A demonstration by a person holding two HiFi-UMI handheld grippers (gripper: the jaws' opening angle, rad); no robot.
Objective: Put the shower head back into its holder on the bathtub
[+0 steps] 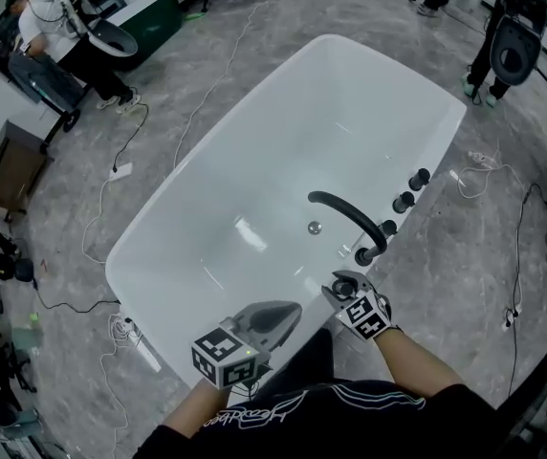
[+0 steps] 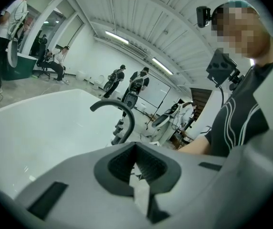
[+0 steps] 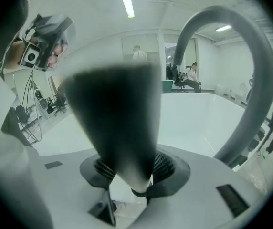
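A dark, tapering shower head (image 3: 117, 118) stands upright between the jaws of my right gripper (image 3: 131, 170), its narrow end down in a dark ring, the holder (image 3: 139, 192). The jaws stand wide and the ribbed pads (image 3: 163, 162) show beside it, so this gripper is open around it. In the head view the right gripper (image 1: 346, 289) is at the near rim of the white bathtub (image 1: 159, 228), just before the base of the black curved spout (image 1: 345, 208). My left gripper (image 1: 283, 316) hovers shut and empty over the near rim, its jaws (image 2: 135, 165) pointing towards the spout (image 2: 120, 109).
Three dark knobs (image 1: 404, 201) sit on the tub's right rim beyond the spout. A drain (image 1: 315, 227) is in the tub floor. Cables (image 1: 111, 175) trail over the grey floor. People stand at the far left (image 1: 63, 36) and far right (image 1: 508, 27). A wooden cabinet (image 1: 10, 165) is at left.
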